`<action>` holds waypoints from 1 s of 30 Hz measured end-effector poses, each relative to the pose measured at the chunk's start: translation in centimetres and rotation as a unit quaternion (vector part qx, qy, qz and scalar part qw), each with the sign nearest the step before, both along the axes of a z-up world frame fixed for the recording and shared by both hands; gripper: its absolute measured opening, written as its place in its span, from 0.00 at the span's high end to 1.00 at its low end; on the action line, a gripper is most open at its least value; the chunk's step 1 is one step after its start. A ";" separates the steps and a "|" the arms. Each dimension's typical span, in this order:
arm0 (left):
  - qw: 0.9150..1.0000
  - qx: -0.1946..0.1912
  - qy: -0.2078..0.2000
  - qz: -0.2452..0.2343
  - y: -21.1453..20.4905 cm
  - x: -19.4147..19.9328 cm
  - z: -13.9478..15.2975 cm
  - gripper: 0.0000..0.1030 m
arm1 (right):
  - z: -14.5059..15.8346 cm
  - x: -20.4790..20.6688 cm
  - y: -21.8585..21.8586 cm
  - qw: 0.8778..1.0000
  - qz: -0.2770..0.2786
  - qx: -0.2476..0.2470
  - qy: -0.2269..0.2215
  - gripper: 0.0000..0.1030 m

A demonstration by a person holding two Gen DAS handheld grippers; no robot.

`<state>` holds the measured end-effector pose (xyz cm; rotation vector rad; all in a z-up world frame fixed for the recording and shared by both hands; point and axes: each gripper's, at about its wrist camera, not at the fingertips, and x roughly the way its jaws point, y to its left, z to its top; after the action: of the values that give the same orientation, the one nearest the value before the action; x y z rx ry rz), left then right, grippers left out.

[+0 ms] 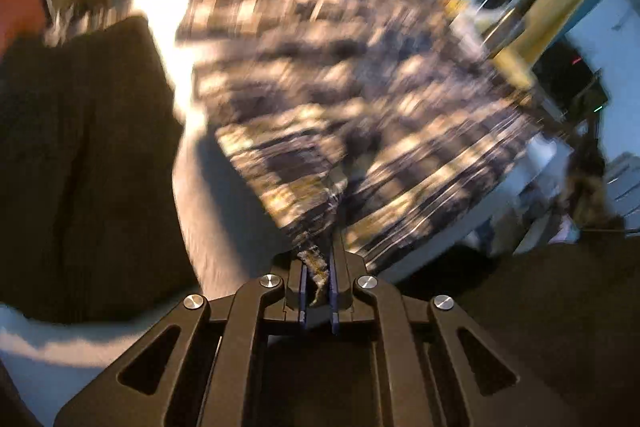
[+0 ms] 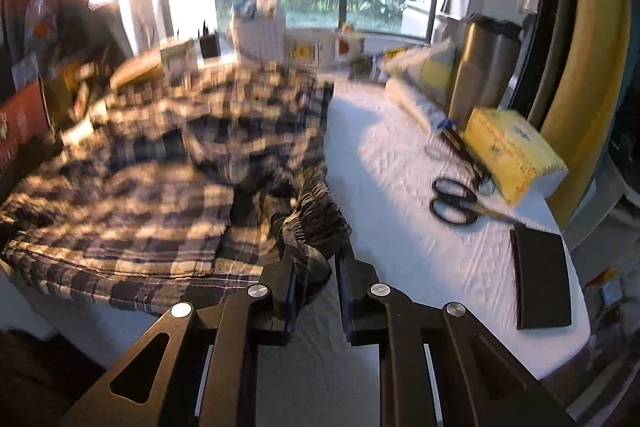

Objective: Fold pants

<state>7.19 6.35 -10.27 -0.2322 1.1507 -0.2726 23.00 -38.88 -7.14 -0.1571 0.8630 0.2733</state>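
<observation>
The plaid pants (image 2: 160, 155), blue, white and tan checked, lie spread and rumpled over the white table cover (image 2: 400, 187). In the left wrist view they are motion-blurred (image 1: 360, 131). My left gripper (image 1: 318, 267) is shut on a pinched edge of the plaid cloth. My right gripper (image 2: 316, 255) is closed on the gathered elastic waistband (image 2: 316, 211), with a wider gap between the jaws filled by bunched fabric.
Black scissors (image 2: 454, 203), a yellow tissue box (image 2: 512, 155), a flat black case (image 2: 540, 279) and a grey canister (image 2: 486, 63) sit at the table's right side. A dark folded garment (image 1: 80, 163) lies at the left. Boxes and clutter stand along the far edge by the window.
</observation>
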 end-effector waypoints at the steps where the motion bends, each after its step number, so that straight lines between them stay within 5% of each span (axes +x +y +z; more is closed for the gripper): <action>1: 1.000 0.003 0.011 0.000 -0.1 -0.2 -0.7 0.93 | -0.6 0.0 0.0 1.000 -0.001 -0.006 0.009 0.83; 5: 1.000 0.003 0.004 0.016 1.1 -0.6 0.3 0.90 | -3.2 -0.1 -0.5 0.999 -0.008 -0.011 0.048 0.83; 8: 0.999 0.024 -0.008 0.037 3.0 -0.7 1.6 0.65 | -2.5 0.1 -1.8 0.999 -0.015 0.018 0.048 0.79; 10: 0.997 0.043 -0.030 0.062 4.6 0.0 2.9 0.63 | -1.4 0.3 -2.9 0.999 -0.022 0.026 0.034 0.41; 11: 0.995 0.054 -0.042 0.073 5.1 0.5 3.6 0.61 | -0.7 0.4 -3.4 0.999 -0.028 0.024 0.022 0.34; 14: 0.988 0.097 -0.083 0.092 5.5 3.5 5.0 0.47 | 1.0 1.2 -4.6 0.999 -0.039 0.038 -0.001 0.33; 21: 0.982 0.118 -0.108 0.100 5.0 12.6 3.8 0.46 | 1.8 6.1 -3.3 0.999 -0.016 0.028 -0.023 0.33; 30: 0.977 0.138 -0.089 0.134 6.2 21.0 0.5 0.47 | 1.2 14.1 0.4 0.999 0.030 0.018 -0.026 0.33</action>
<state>28.19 12.60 -9.74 -0.1117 0.9544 0.1038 37.11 -38.48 -5.89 -0.1561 0.8014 0.3402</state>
